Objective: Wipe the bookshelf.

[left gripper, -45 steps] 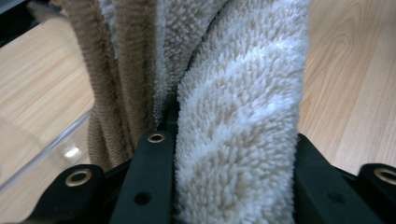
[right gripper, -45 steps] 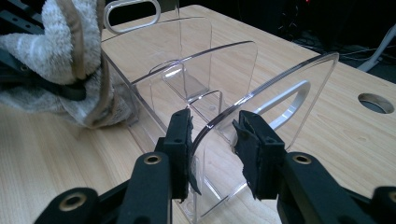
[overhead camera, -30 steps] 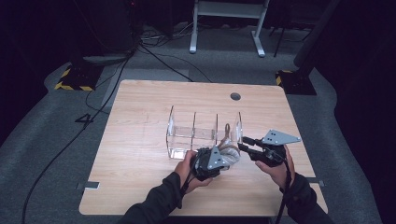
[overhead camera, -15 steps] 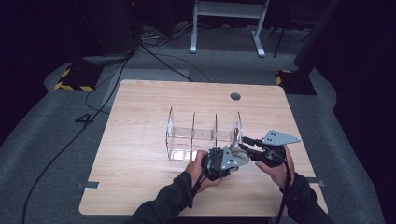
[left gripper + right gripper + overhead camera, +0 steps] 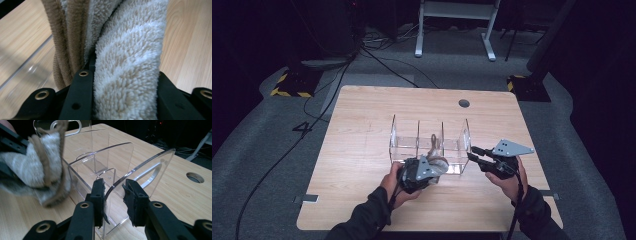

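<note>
Clear organizer mid-table, fuzzy sock at its near side, right gripper around its right end wall

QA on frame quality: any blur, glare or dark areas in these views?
High view: floor and room around the table very dark, picture soft. Left gripper view: fuzzy cloth sharp up close, left edge smeared. Right gripper view: cloth at left blurred, reflections streak the clear organizer.

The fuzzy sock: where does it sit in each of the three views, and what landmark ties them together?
High view: the fuzzy sock is at centre, held by the left gripper at the organizer's near wall.
Left gripper view: the sock is clamped between the jaws, rising through the picture's middle.
Right gripper view: it is at the left edge, beside the organizer.
Shared landmark: the clear acrylic organizer, whose end wall stands between the right gripper jaws.
</note>
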Demonstrator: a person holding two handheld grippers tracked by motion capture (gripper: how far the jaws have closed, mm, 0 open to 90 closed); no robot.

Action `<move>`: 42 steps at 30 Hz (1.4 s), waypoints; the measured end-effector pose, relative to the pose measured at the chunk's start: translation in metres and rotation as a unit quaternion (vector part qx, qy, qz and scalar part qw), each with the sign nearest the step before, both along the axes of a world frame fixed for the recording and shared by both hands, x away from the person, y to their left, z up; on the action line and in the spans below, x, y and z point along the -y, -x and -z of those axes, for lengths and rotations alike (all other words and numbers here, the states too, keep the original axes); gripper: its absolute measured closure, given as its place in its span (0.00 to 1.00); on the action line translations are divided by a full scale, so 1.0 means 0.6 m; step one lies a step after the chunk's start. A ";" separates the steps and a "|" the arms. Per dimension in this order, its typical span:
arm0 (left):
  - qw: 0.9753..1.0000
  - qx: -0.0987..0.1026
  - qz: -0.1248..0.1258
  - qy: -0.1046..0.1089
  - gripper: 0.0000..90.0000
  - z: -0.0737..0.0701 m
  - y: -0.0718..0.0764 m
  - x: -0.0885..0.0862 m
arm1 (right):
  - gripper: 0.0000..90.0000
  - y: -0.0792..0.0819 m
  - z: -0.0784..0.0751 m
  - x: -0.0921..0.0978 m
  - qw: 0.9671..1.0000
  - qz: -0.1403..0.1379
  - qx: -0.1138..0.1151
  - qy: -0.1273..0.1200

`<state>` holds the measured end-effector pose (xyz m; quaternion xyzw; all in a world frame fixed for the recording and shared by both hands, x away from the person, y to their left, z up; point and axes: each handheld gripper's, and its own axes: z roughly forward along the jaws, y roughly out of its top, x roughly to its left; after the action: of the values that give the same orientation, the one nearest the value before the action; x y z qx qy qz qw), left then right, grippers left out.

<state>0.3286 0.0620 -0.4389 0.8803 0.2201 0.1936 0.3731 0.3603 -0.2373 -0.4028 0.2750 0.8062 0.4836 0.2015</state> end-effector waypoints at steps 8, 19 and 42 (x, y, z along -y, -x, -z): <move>0.999 0.005 -0.053 0.003 0.78 -0.004 0.017 -0.090 | 0.71 0.000 -0.001 -0.007 1.000 0.010 0.011 0.014; 0.995 0.004 -0.096 0.009 0.79 0.003 0.025 -0.159 | 0.54 -0.020 0.003 -0.016 0.999 0.037 -0.002 0.009; 0.999 0.024 0.038 -0.005 0.79 -0.005 -0.014 0.056 | 0.63 -0.026 0.004 -0.019 1.000 0.028 -0.012 0.007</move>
<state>0.3370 0.0282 -0.4362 0.8849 0.1768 0.2014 0.3810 0.3759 -0.2258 -0.4054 0.3019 0.8040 0.4687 0.2067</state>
